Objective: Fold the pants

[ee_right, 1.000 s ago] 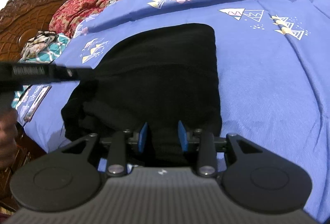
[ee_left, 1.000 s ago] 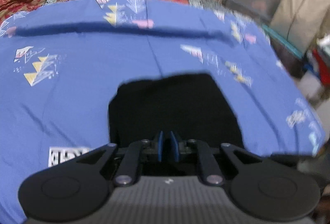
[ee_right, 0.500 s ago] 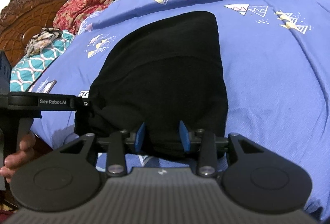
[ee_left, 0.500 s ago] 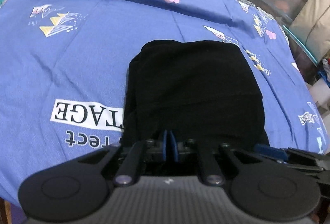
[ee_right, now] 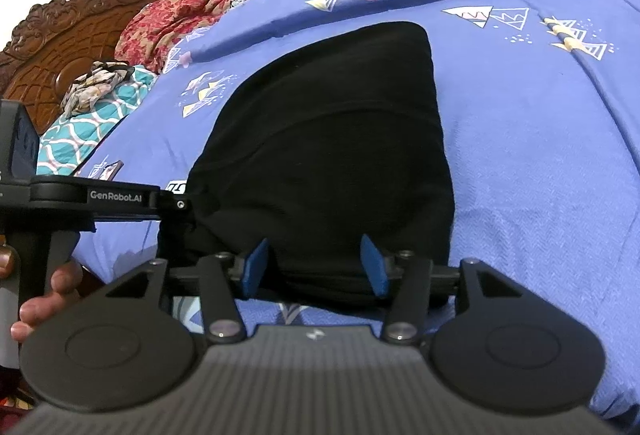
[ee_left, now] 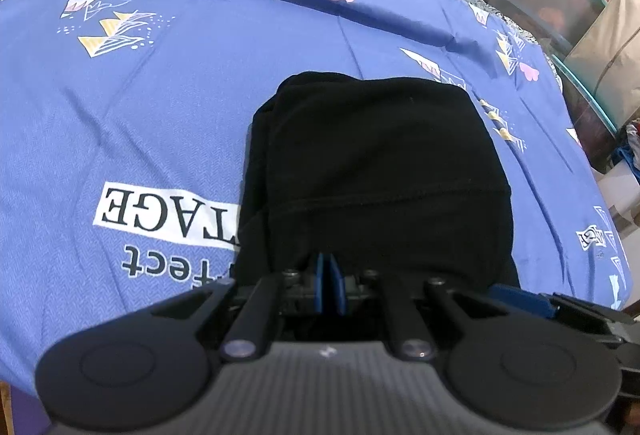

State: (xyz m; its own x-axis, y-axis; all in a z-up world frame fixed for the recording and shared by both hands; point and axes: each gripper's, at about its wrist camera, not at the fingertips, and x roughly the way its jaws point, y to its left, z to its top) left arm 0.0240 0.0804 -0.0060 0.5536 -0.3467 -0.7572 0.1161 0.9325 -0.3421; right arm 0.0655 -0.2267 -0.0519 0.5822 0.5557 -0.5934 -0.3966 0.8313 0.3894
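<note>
Black pants (ee_left: 380, 171) lie folded into a thick stack on the blue printed bedsheet (ee_left: 160, 115). My left gripper (ee_left: 329, 283) is shut at the stack's near edge, and the cloth seems pinched between its pads. From the right wrist view the left gripper (ee_right: 180, 203) meets the bunched near-left corner of the pants (ee_right: 328, 155). My right gripper (ee_right: 315, 271) straddles the near edge. Its jaws are opening, with cloth between the pads but not pressed. One of its fingers (ee_left: 518, 301) shows at the pants' near-right corner.
A carved wooden headboard (ee_right: 60, 47), a red patterned blanket (ee_right: 180, 11) and a teal pillow (ee_right: 88, 127) lie at the bed's head. Storage boxes (ee_left: 560, 3) stand past the bed's far side. A person's hand (ee_right: 44, 299) holds the left gripper's handle.
The left gripper came down with the pants' edge, and the stack now lies flat on the sheet. The right gripper's pads have spread wider apart and no longer press on the cloth.
</note>
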